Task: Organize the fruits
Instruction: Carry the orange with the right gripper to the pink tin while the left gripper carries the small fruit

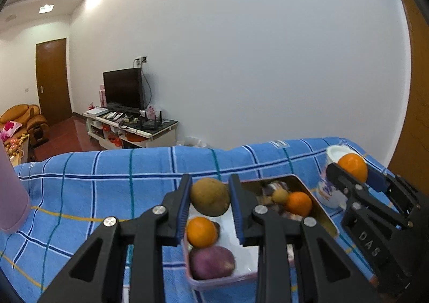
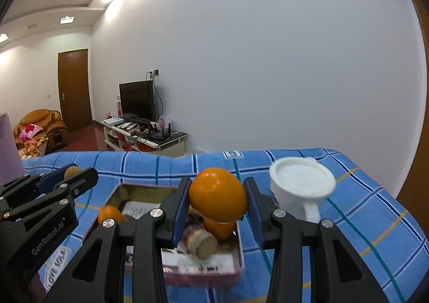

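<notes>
You are mid-transfer: your left gripper [image 1: 210, 197] clamps a brown kiwi-like fruit [image 1: 210, 196], your right gripper [image 2: 217, 197] an orange [image 2: 217, 194]. Next, lower each into its tray.

blue checked cloth [image 1: 107, 185] over table, white mug [image 2: 300, 190] far right. background: tv [image 1: 123, 88] on white stand [image 1: 134, 131], brown door [image 1: 52, 80], orange armchair [image 2: 40, 123] far left
</notes>
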